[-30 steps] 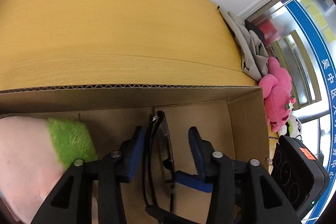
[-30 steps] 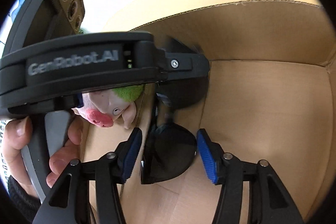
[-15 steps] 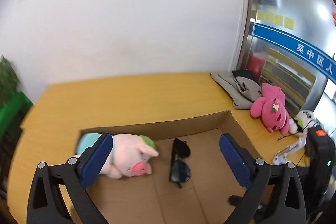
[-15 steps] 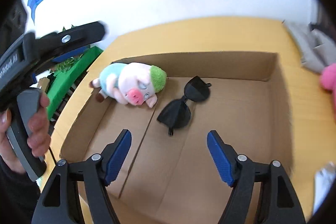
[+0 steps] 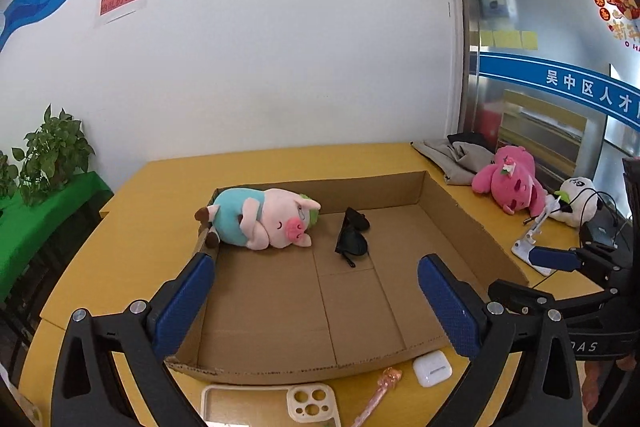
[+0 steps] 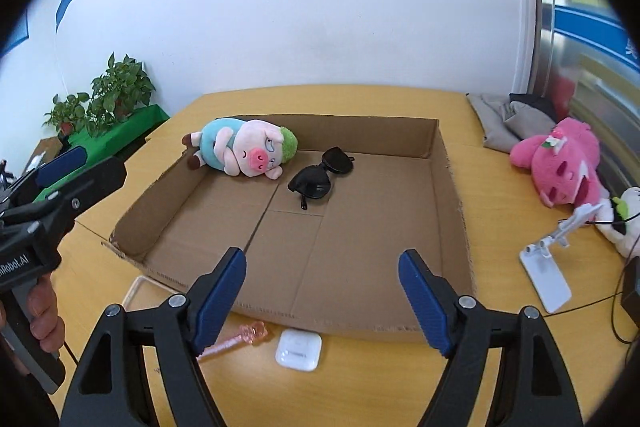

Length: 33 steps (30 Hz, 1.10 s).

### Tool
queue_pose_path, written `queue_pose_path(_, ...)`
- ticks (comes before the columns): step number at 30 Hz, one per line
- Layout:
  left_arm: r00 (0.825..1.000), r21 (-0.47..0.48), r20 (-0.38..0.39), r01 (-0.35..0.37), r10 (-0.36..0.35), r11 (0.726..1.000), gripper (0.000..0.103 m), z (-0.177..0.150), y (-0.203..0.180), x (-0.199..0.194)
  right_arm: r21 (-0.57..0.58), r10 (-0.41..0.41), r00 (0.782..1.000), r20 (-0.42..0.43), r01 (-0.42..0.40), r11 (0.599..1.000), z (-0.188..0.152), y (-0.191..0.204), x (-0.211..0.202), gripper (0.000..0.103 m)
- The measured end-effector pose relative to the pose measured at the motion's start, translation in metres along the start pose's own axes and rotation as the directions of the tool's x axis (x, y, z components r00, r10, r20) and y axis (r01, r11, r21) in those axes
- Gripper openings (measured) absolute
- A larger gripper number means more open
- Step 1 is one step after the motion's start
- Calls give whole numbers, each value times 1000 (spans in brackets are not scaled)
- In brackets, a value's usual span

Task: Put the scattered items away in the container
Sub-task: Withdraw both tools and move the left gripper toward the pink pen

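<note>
black sunglasses [image 6: 320, 175], brown box [image 6: 452, 195] — pink-teal pig [image 6: 244, 151]

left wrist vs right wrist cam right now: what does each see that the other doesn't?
Only the left wrist view: the phone case's camera cutouts.

Only the right wrist view: the hand holding the left gripper.

Both: cardboard box holding plush pig and sunglasses; earbud case, pink wand outside by its near wall; pink plush.
</note>
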<state>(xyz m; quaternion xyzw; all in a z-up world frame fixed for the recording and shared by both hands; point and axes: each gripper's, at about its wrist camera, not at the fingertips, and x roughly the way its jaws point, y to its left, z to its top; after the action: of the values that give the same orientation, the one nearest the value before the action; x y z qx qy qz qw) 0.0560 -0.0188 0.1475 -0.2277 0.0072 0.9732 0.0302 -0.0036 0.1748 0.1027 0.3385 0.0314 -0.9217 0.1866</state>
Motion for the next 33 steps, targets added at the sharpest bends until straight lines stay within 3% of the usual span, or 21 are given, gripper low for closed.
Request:
queue_pose_path(13, 996, 11, -83, 16, -15, 1000, 103, -53, -13, -13, 17, 9, 1000, 6, -9, 1000, -27, 3, -17, 79)
queue_pose_path(33, 993, -15, -118, 15, -16, 1000, 103, -66, -11, -12, 10, 19, 1000, -8, -19, 1000, -38, 11, -16, 79)
